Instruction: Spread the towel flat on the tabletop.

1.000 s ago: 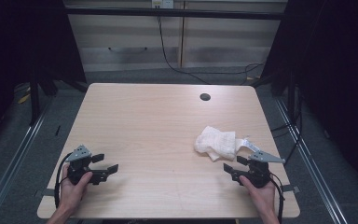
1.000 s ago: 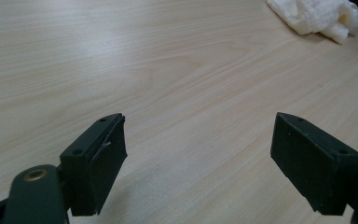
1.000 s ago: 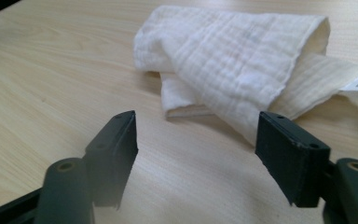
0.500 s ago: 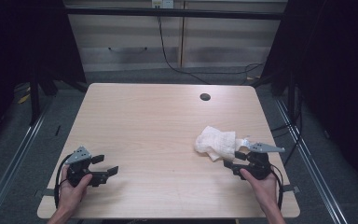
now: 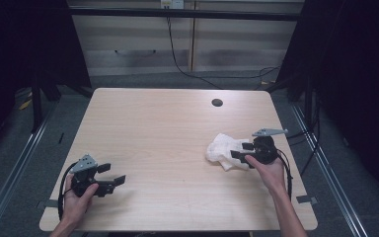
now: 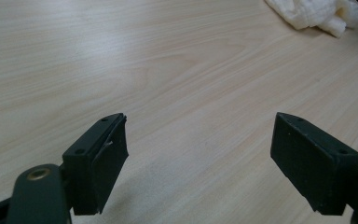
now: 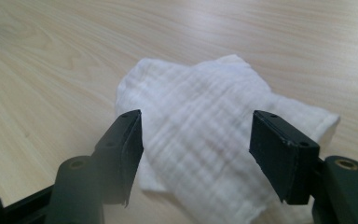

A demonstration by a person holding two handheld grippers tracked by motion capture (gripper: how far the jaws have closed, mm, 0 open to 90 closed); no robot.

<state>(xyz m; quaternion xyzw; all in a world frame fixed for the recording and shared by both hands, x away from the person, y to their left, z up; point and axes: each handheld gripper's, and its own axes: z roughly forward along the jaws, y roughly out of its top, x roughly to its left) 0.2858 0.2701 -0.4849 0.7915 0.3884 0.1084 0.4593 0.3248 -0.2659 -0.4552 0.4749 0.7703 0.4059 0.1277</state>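
Observation:
A crumpled white cloth (image 5: 222, 149) lies on the right half of the wooden table (image 5: 168, 133). My right gripper (image 5: 241, 151) is open at the cloth's right edge, its jaws over the fabric. In the right gripper view the cloth (image 7: 205, 126) spreads between and beyond the two black jaws, and my right gripper (image 7: 196, 140) holds nothing. My left gripper (image 5: 112, 174) rests open near the front left corner, far from the cloth. In the left gripper view, my left gripper (image 6: 198, 154) has bare wood between its jaws and the cloth (image 6: 314, 13) lies at the top right.
A dark round hole (image 5: 217, 102) sits in the table near the far edge. Black curtains and metal floor rails flank the table. A cable runs down the back wall.
My right gripper has moved forward and left, from just off the cloth's near right side to over its edge. The left gripper has stayed put.

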